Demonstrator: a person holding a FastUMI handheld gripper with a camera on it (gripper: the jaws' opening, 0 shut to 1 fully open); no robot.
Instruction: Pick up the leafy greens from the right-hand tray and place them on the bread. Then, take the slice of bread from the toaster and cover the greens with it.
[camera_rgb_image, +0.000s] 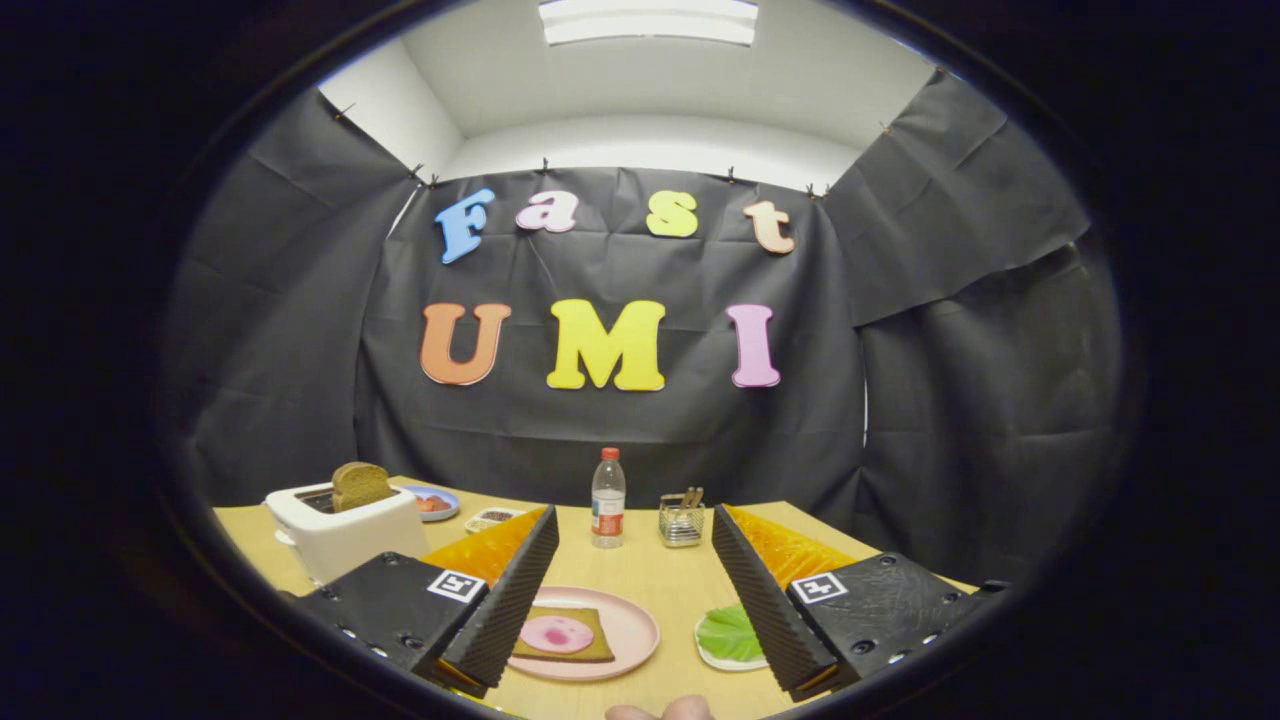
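Wide-open, empty gripper (635, 590) above one plated bread slice (562, 634), one greens leaf (730, 633), one toaster (345, 530).

The one view rides on the tool (634, 585) and looks forward along its two fingers, which stand wide apart with nothing between them. It sits above the near end of the table (650, 570), pitched slightly down and facing the booth's black cloth wall (600, 440). It hangs close over the pink plate (640, 630), while the toaster (345, 530) and water bottle (608, 497) stand farther back.
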